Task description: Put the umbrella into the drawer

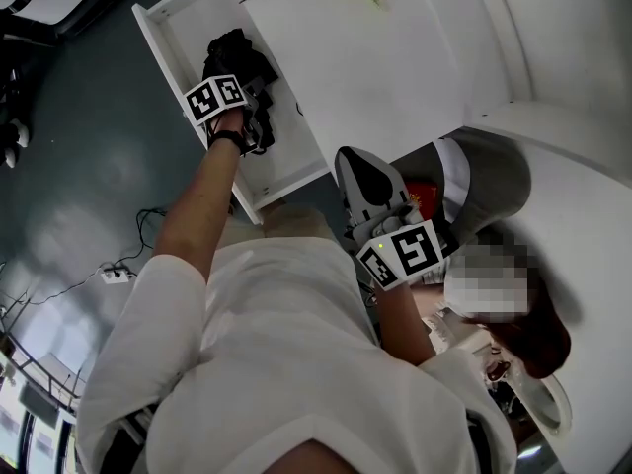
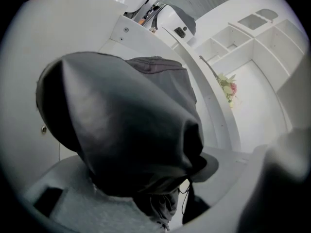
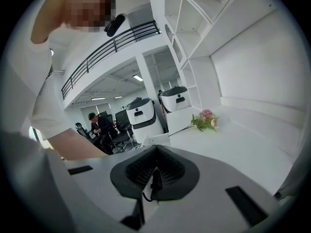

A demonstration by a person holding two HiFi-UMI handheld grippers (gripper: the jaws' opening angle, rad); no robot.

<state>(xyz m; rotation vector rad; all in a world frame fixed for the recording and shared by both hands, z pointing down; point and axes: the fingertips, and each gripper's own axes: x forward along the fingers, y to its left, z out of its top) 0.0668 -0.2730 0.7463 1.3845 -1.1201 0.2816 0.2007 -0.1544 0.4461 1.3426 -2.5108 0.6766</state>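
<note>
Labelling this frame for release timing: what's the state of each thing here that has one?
drawer: open, pulled out.
umbrella: folded, inside the drawer's walls, between the left claw's jaws; can't tell if it rests on the floor.
left claw: open, with a gap between the umbrella and one jaw.
right claw: shut, empty.
flower sprig: lying flat on the white counter.
</note>
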